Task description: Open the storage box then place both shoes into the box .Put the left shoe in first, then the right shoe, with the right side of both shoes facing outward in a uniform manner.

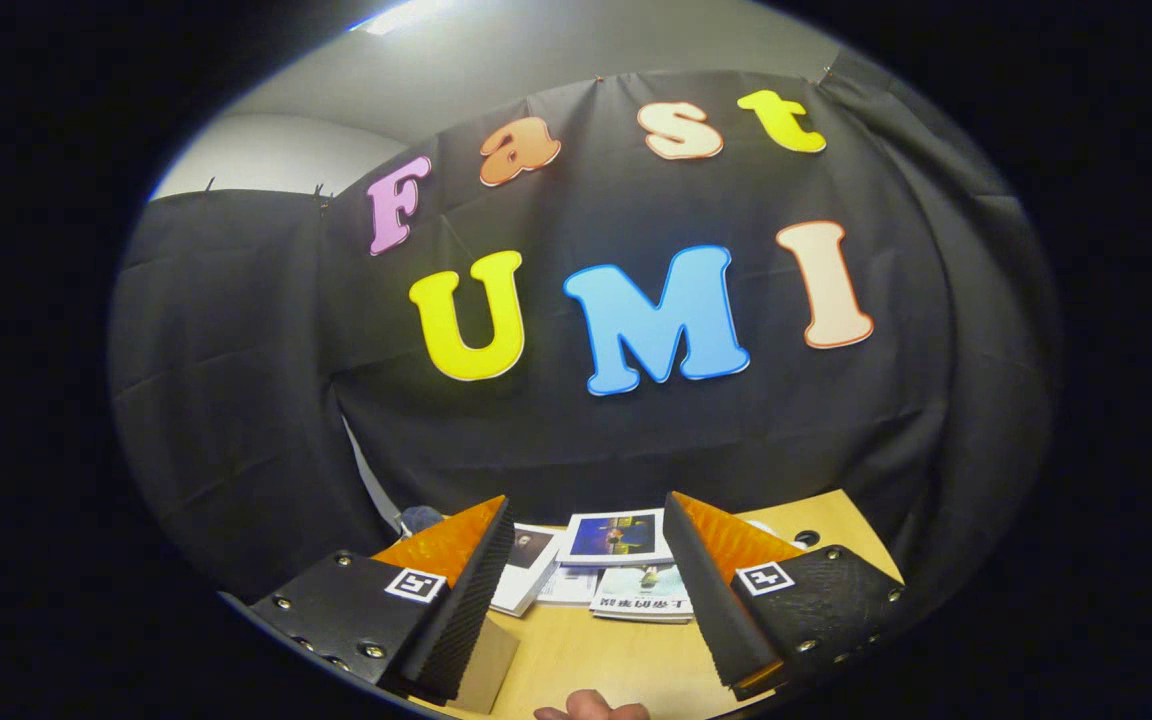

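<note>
Gripper [588, 520] raised, fingers spread wide and holding nothing.

It looks level at the booth's black cloth wall [636, 430], above a wooden table [596, 650]. Just ahead, between the fingers, lie a few booklets [616, 565], flat on the table. A pale block [486, 665] sits beside the left finger. A fingertip of a hand [591, 708] shows nearest, behind the fingers. Where the storage box and shoes are, I cannot tell.
</note>
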Demonstrator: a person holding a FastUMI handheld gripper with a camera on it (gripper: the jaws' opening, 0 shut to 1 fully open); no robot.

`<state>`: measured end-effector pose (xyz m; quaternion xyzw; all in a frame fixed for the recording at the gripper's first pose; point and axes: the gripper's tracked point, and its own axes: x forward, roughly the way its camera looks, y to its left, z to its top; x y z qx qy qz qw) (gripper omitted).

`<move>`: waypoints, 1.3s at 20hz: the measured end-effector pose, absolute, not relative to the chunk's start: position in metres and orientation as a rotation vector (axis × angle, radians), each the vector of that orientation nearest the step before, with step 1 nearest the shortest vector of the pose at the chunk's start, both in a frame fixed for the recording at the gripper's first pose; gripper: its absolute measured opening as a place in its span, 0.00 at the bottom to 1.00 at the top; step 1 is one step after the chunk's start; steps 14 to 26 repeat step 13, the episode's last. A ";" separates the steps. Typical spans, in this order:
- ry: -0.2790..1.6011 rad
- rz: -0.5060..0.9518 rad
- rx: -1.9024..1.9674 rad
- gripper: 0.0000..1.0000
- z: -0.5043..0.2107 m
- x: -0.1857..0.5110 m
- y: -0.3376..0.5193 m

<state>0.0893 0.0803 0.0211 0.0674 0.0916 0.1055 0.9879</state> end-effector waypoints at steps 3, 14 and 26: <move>0.151 0.183 0.122 0.90 0.031 0.087 0.064; 0.136 0.247 0.088 0.90 0.020 0.106 0.080; 0.136 0.247 0.088 0.90 0.020 0.106 0.080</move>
